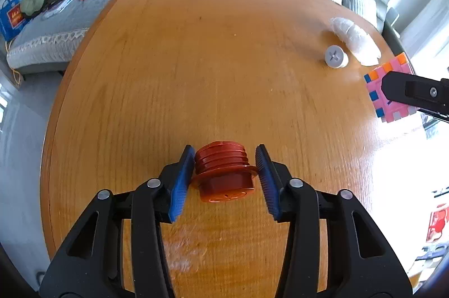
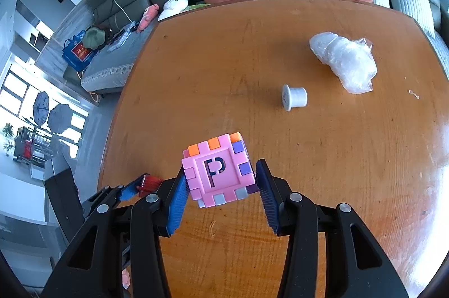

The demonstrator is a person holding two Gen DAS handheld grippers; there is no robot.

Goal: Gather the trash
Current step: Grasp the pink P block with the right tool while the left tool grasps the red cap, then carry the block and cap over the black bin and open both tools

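Between the blue fingers (image 1: 182, 180) of the left gripper (image 1: 226, 174), low in the left wrist view, an orange threaded plug (image 1: 224, 174) is seen; one pad touches it, the other stands just clear, so a grip cannot be told. At lower centre of the right wrist view a pink puzzle cube (image 2: 220, 171) sits between the right gripper (image 2: 223, 191) fingers — left pad touching, right pad apart; whether it is held cannot be told. Further up the wooden desk (image 2: 336, 157), right of centre, a white spool (image 2: 293, 97) lies beside a crumpled clear plastic bag (image 2: 345, 59) — well apart from both grippers.
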